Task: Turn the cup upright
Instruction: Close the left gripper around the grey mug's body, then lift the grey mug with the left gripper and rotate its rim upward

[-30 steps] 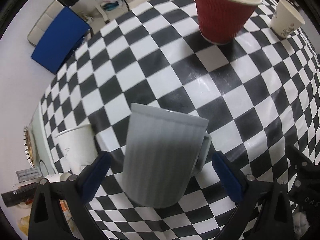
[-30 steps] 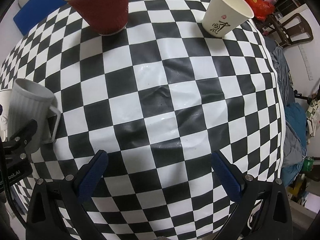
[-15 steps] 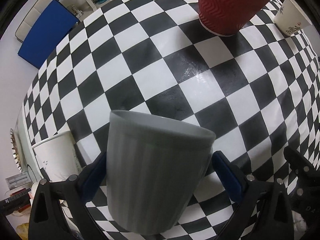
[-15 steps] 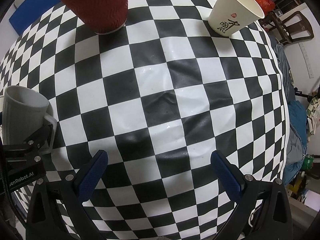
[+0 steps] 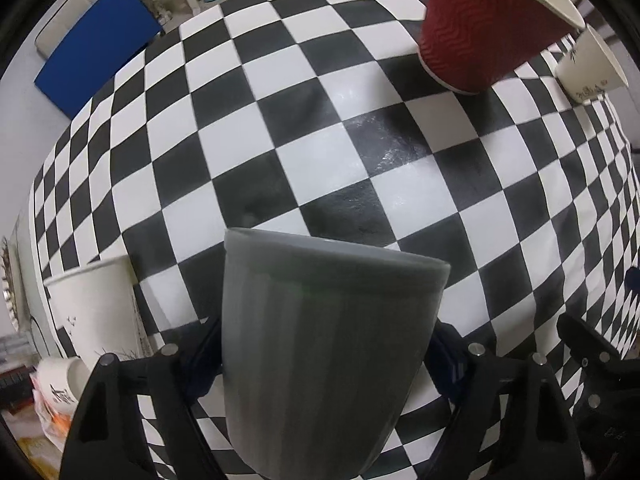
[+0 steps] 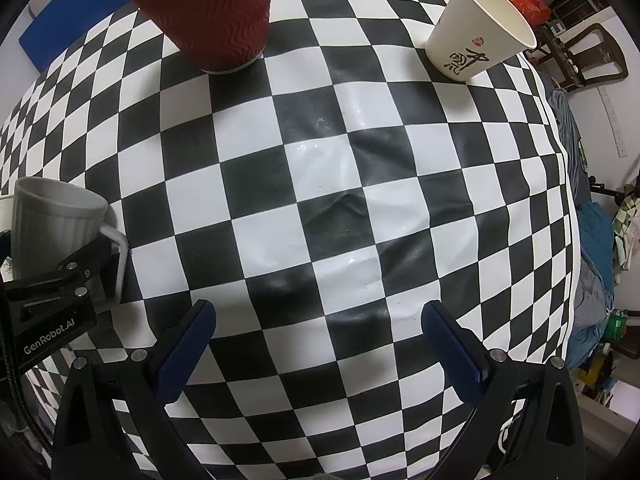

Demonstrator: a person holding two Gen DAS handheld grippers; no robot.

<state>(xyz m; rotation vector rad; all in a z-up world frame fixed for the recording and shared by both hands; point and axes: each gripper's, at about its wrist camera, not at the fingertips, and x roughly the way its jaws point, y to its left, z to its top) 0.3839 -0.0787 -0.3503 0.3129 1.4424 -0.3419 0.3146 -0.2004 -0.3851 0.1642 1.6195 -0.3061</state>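
Observation:
A grey ribbed mug (image 5: 324, 356) fills the bottom middle of the left wrist view, flat base up, mouth hidden below. My left gripper (image 5: 324, 364) has a finger on each side of it, touching the wall. The fingertips are hidden behind the mug. The right wrist view shows the same mug (image 6: 52, 224) at the far left with its handle towards the camera, and the left gripper's black finger (image 6: 76, 268) across the handle side. My right gripper (image 6: 318, 344) is open and empty above the checkered cloth.
A red ripple paper cup (image 6: 208, 12) and a white paper cup with black script (image 6: 476, 28) stand upright at the table's far side. Another white paper cup (image 5: 96, 308) stands just left of the mug. A blue chair (image 5: 100, 36) is beyond the table.
My left gripper has moved forward around the grey mug and narrowed onto it. The mug now fills more of the view. My right gripper has moved slightly forward, still open.

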